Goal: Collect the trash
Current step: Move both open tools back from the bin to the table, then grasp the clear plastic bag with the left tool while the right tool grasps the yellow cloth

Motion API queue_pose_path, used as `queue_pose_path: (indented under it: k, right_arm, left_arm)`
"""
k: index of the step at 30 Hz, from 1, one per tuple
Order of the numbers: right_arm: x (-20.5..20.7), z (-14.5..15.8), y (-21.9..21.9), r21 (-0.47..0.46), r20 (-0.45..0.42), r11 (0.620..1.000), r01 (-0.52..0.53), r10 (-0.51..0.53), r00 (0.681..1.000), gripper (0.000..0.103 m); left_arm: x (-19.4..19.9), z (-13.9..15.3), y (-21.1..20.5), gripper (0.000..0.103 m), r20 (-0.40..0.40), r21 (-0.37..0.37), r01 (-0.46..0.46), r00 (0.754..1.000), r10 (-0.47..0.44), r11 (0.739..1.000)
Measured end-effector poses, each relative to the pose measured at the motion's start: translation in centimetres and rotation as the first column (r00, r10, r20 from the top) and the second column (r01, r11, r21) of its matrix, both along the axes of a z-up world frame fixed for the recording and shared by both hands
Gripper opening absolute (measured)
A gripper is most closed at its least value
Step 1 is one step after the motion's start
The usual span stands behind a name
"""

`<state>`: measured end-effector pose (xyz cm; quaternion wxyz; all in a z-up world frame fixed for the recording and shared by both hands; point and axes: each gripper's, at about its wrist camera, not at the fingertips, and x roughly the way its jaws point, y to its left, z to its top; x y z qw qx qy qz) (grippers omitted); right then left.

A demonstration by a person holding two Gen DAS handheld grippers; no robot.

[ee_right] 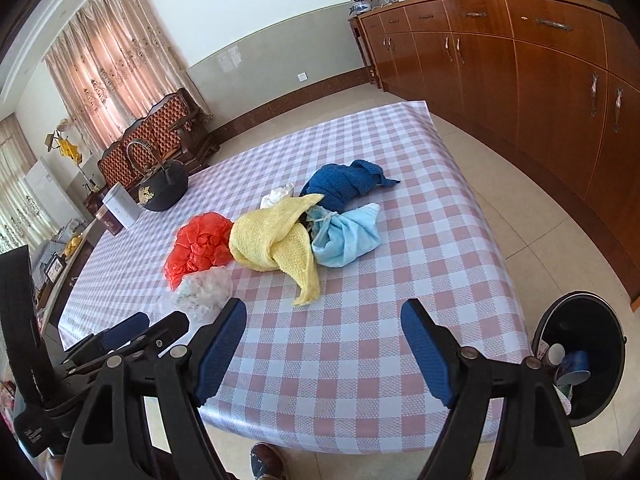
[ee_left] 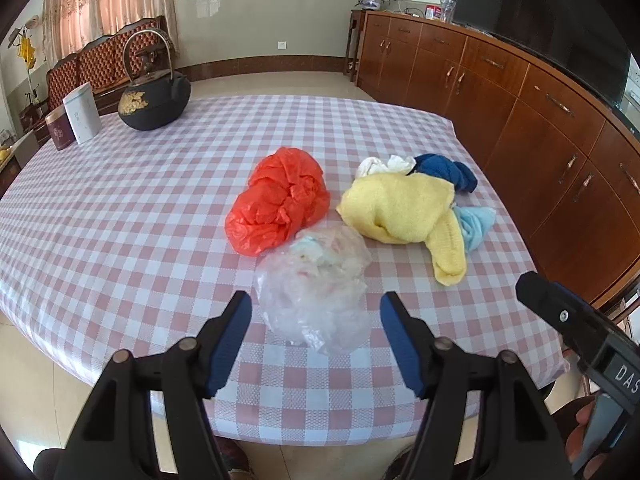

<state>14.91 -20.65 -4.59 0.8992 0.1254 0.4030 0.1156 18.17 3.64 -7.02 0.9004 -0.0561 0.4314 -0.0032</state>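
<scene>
Blue rubbery pads lined both claws, and both were spread wide apart with nothing in them. The left gripper (ee_left: pixel 316 304) hung over the near edge of the table (ee_left: pixel 120 216), its fingers either side of a crumpled clear plastic bag (ee_left: pixel 316 292) stuffed with whitish scraps; whether the pads touched it, I couldn't tell. The right gripper (ee_right: pixel 324 312) hovered further right over bare pink-and-white checked cloth, gaping just as wide.

Right behind the clear bag and touching it sat a scrunched red plastic bag (ee_left: pixel 278 204). Beside that was a pile of fabric: a yellow knit cloth (ee_right: pixel 276 240) draped in front, a light blue cloth (ee_right: pixel 348 236) tied in a bundle just to its right, a dark blue knit cloth (ee_right: pixel 344 184) behind, and a bit of white cloth (ee_right: pixel 278 196) peeking out at the back.

Way over at the far left corner stood a black cast-iron kettle (ee_left: pixel 156 100) with gold decoration, a white tin (ee_left: pixel 84 114) and a dark red tin (ee_left: pixel 59 130) next to it.

Down on the floor by the table's right corner was a black trash bin (ee_right: pixel 600 368) with a paper cup and some blue packaging already inside. Wooden cabinets (ee_right: pixel 540 80) ran along the right wall.
</scene>
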Motion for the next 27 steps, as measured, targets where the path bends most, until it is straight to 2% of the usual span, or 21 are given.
queue_pose_path:
  k: [9, 15, 17, 18, 19, 22, 27]
  right_arm:
    - [1.6, -0.5, 1.6, -0.007, -0.011, 1.0, -0.022, 0.022, 1.0, 0.081]
    - [3.0, -1.1, 2.5, -0.015, -0.021, 0.999, -0.033, 0.033, 0.999, 0.081]
    - [3.6, -1.4, 2.9, -0.013, -0.027, 0.999, -0.04, 0.039, 0.999, 0.081]
    - [3.9, -1.5, 3.2, -0.014, -0.029, 0.999, -0.042, 0.042, 0.999, 0.081]
    - [4.2, -1.7, 3.4, -0.014, -0.031, 0.999, -0.045, 0.045, 0.999, 0.081]
    - [5.3, -2.0, 3.9, -0.01, -0.037, 0.999, -0.05, 0.05, 0.998, 0.081]
    - [7.2, -2.1, 4.6, -0.015, -0.037, 0.998, -0.054, 0.053, 0.998, 0.081]
  left_arm:
    - [2.1, -2.3, 0.1, 0.068, -0.042, -0.001, -0.005, 0.999, 0.005, 1.0]
    - [2.9, -3.2, 0.4, 0.068, -0.038, -0.005, -0.015, 0.999, 0.015, 1.0]
    - [3.1, -3.3, 0.5, 0.057, -0.028, -0.012, -0.004, 1.0, 0.004, 1.0]
    - [3.2, -3.4, 0.5, 0.046, -0.031, -0.016, 0.004, 1.0, -0.005, 1.0]
    - [3.4, -3.5, 0.5, 0.043, -0.031, -0.025, 0.008, 0.999, -0.008, 1.0]
    - [3.6, -3.1, 0.9, 0.036, -0.011, -0.061, 0.013, 1.0, -0.014, 0.998]
    - [4.3, -2.3, 1.4, 0.031, 0.025, -0.07, 0.03, 0.999, -0.028, 0.997]
